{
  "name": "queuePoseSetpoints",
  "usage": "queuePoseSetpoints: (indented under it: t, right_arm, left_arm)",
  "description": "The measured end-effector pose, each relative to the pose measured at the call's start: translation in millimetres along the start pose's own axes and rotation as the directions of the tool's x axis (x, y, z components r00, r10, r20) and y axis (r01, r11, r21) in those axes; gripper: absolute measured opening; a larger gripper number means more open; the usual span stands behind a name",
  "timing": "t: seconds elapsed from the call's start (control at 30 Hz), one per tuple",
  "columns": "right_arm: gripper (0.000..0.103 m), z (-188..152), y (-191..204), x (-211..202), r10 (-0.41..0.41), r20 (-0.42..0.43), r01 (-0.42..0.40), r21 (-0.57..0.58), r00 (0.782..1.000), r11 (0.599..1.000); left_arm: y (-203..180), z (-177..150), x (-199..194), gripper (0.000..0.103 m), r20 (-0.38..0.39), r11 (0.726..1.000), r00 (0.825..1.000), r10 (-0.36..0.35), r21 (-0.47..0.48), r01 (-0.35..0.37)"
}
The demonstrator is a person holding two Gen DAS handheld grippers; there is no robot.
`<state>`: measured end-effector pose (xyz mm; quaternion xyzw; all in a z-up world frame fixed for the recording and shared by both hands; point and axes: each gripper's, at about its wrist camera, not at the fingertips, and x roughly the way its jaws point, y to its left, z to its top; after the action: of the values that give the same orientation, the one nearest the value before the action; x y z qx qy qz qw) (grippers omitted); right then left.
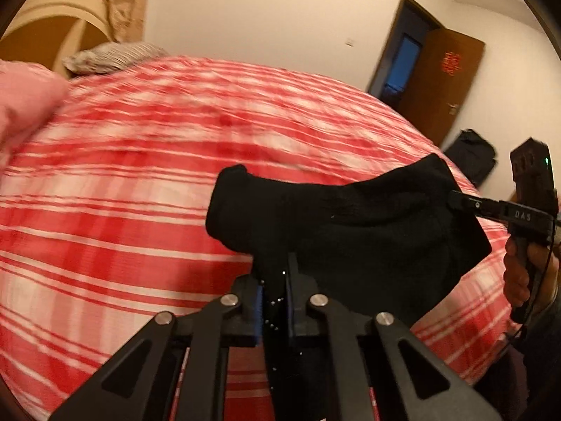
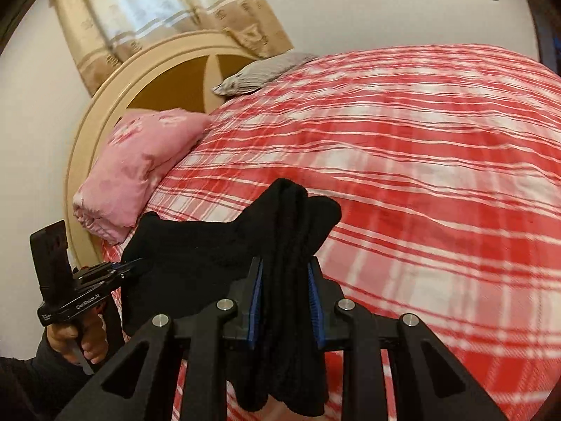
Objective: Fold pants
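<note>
The black pants (image 1: pixel 368 224) hang above the bed between both grippers. In the left wrist view my left gripper (image 1: pixel 277 277) is shut on one edge of the fabric, which runs between its blue pads. At the right of that view the right gripper (image 1: pixel 455 200) pinches the far corner, held by a hand (image 1: pixel 519 273). In the right wrist view my right gripper (image 2: pixel 284 273) is shut on a thick bunched fold of the black pants (image 2: pixel 196 256). The left gripper (image 2: pixel 135 266) bites the cloth's left edge there.
A red and white plaid bedspread (image 1: pixel 140 189) covers the bed (image 2: pixel 438 161) below the pants. A pink folded quilt (image 2: pixel 140 168) and a grey pillow (image 2: pixel 259 73) lie by the round headboard (image 2: pixel 105 112). A brown door (image 1: pixel 445 80) and a dark bag (image 1: pixel 473 154) stand beyond the bed.
</note>
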<state>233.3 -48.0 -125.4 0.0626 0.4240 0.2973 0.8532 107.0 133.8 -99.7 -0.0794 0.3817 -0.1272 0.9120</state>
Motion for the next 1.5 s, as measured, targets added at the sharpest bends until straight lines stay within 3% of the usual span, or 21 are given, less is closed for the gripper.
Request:
queuePoseSetpoints:
  t: [0.2, 0.5, 0.87, 1.3, 1.5]
  right_arm:
    - [0.024, 17.3, 13.2, 34.5, 0.071, -0.006, -0.071, -0.029, 0.997, 0.997]
    - [0.024, 33.2, 20.6, 69.3, 0.09, -0.02, -0.091, -0.027, 0.996, 0.995]
    - [0.024, 27.9, 9.8, 92.1, 0.057, -0.061, -0.057, 0.003, 0.996, 0.998]
    - [0.024, 26.0, -1.1, 102.6, 0.016, -0.089, -0.013, 0.034, 0.996, 0.999]
    - [0.024, 25.2, -5.6, 103.0, 0.002, -0.083, 0.002, 0.05, 0.997, 0.999]
  left_arm:
    - [33.6, 0.9, -11.2, 0.011, 0.016, 0.995, 0.996, 0.092, -0.04, -0.092]
    - [70.4, -0.1, -17.3, 0.011, 0.032, 0.981, 0.984, 0.174, -0.088, -0.17]
    - [95.1, -14.2, -2.3, 0.011, -0.011, 0.971, 0.978, 0.206, -0.118, -0.206]
    - [93.3, -18.2, 0.9, 0.012, -0.013, 0.971, 0.977, 0.212, -0.113, -0.212]
    - [93.7, -25.9, 11.5, 0.026, -0.04, 0.965, 0.969, 0.242, -0.095, -0.245]
